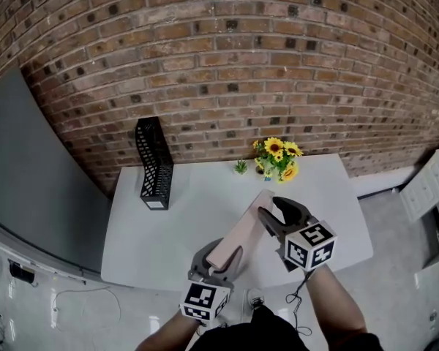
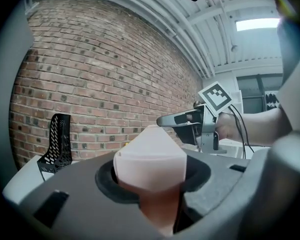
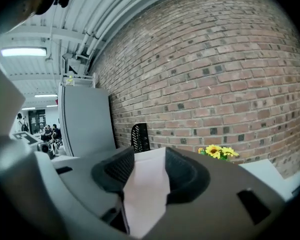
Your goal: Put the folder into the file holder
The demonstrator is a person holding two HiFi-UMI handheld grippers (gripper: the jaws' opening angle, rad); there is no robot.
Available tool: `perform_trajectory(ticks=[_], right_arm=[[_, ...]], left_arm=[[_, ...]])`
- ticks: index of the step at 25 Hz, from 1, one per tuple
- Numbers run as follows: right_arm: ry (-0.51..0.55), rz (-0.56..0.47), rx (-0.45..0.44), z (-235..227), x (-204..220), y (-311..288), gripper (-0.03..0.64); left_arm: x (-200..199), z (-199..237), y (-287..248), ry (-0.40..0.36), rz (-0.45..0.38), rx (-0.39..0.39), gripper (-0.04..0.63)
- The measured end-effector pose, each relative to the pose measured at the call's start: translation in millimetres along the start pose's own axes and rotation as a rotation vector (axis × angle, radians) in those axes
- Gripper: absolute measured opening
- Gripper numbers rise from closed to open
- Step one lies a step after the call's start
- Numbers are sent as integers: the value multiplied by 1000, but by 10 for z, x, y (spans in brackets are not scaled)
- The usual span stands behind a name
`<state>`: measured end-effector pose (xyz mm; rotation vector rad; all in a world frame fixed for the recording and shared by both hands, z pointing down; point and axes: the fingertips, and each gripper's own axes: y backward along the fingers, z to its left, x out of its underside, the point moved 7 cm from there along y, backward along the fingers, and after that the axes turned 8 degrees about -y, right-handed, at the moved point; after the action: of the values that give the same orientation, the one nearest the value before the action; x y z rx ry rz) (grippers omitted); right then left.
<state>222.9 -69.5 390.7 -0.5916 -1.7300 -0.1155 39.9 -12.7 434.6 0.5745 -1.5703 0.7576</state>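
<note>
A pale pink folder [image 1: 241, 232] is held tilted above the white table [image 1: 183, 225], its far end higher. My left gripper [image 1: 221, 258] is shut on its near end; in the left gripper view the folder [image 2: 150, 159] fills the gap between the pads. My right gripper [image 1: 271, 209] is shut on the far upper end, where the folder [image 3: 147, 184] sits between both ribbed pads. The black mesh file holder [image 1: 155, 163] stands upright at the table's far left corner, well apart from both grippers. It also shows as the file holder [image 2: 57, 144] and the file holder [image 3: 140, 136].
A pot of yellow sunflowers [image 1: 278, 156] and a small green plant [image 1: 241, 167] stand at the table's far edge against the brick wall. A grey panel [image 1: 29, 174] borders the left side. The right gripper [image 2: 190, 121] shows across the folder in the left gripper view.
</note>
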Motion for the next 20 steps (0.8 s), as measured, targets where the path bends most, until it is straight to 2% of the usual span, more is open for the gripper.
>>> perform_trajectory(ticks=[2,4,9,20], right_arm=[[55,-17,4,40,-15,-34,145],[86,-31,14,47,-26,-75,7],[89,-39,-45,43,-83,-261,3],[96,-21,-271,122,-301,-769,3]], left_arm=[[-49,32,29,-8,8,-29,169],[-76,93,52,-18,-9,-69,167],[-159,315,119,-10,-26,-191,166],[-375,635,321,-10,-42,-484,164]])
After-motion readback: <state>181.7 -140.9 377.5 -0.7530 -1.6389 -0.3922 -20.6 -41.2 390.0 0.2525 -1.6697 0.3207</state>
